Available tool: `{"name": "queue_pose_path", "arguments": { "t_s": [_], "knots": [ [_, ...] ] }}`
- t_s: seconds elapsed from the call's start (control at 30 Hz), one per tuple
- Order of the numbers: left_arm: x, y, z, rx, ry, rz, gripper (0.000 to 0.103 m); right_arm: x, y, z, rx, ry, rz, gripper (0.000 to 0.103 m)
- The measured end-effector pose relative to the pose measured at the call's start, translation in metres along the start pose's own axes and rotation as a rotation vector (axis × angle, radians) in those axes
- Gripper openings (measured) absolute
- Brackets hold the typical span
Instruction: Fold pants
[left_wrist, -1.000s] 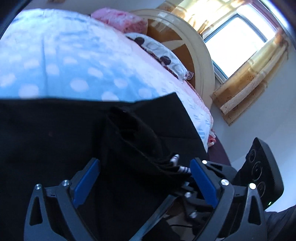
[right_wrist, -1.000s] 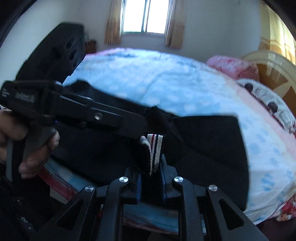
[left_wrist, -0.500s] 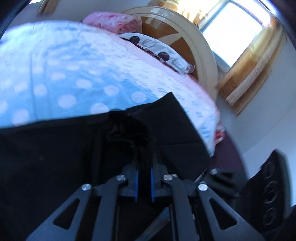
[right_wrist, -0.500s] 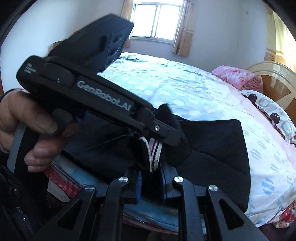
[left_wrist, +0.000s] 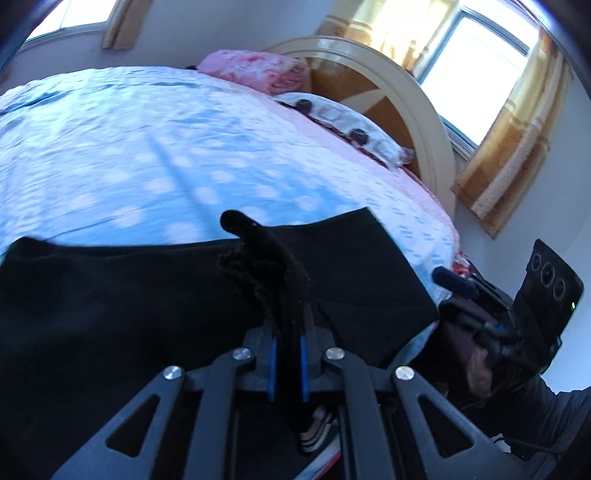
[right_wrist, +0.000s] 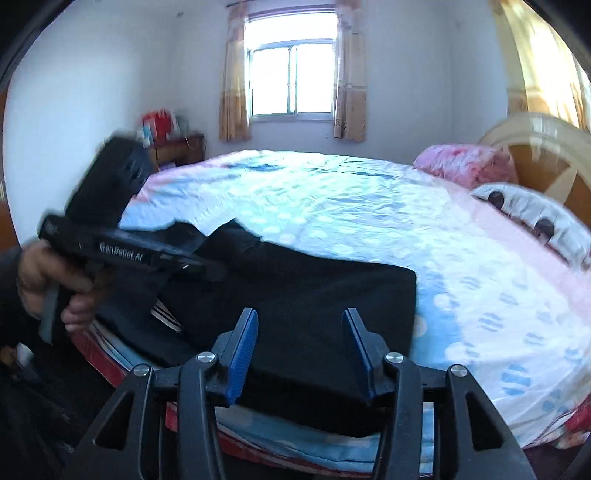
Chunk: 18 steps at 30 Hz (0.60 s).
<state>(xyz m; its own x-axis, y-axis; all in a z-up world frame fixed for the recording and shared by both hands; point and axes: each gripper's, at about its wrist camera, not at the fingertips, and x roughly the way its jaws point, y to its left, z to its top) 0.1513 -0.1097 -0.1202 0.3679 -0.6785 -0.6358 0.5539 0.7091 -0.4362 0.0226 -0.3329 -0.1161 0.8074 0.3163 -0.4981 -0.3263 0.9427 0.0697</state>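
Black pants (left_wrist: 110, 314) lie folded along the near edge of the bed, also in the right wrist view as a dark slab (right_wrist: 314, 295). My left gripper (left_wrist: 288, 343) is shut on a bunched fold of the pants, which sticks up above its blue pads; a striped waistband (left_wrist: 317, 432) hangs below. In the right wrist view that gripper (right_wrist: 207, 267) is held by a hand at the left, cloth lifted, striped band (right_wrist: 166, 317) showing. My right gripper (right_wrist: 299, 328) is opening, its pads apart above the pants with nothing pressed between them. It shows at the right (left_wrist: 454, 284).
The bed (right_wrist: 369, 206) has a light blue and pink dotted sheet. A pink pillow (right_wrist: 465, 164) and a white patterned pillow (right_wrist: 535, 214) lie by the curved wooden headboard (left_wrist: 406, 96). Curtained windows (right_wrist: 291, 85) stand behind, and a cluttered side table (right_wrist: 173, 147) at the far left.
My left gripper closed on the bunched pants fold and lifted it. My right gripper let go of the striped waistband and its jaws spread apart, drawing back from the left gripper.
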Motion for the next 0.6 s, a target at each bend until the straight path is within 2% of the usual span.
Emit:
{"name": "queue_pose_path", "arguments": {
  "t_s": [0.27,0.37,0.53,0.6],
  "knots": [
    [-0.018,0.035,-0.018,-0.072,0.004,0.022,0.010,0.020,-0.010,0.006,0.010,0.045,-0.033,0.050],
    [-0.016,0.045,-0.026,-0.096,0.020,0.037,0.010,0.021,0.000,-0.006,-0.002,0.062,-0.024,0.050],
    [-0.004,0.058,-0.039,-0.138,0.051,0.044,0.011,0.055,-0.001,-0.023,-0.012,0.230,-0.065,0.051],
    [-0.007,0.056,-0.041,-0.142,0.035,0.042,0.011,0.057,-0.002,-0.026,-0.018,0.234,-0.064,0.051]
  ]
}}
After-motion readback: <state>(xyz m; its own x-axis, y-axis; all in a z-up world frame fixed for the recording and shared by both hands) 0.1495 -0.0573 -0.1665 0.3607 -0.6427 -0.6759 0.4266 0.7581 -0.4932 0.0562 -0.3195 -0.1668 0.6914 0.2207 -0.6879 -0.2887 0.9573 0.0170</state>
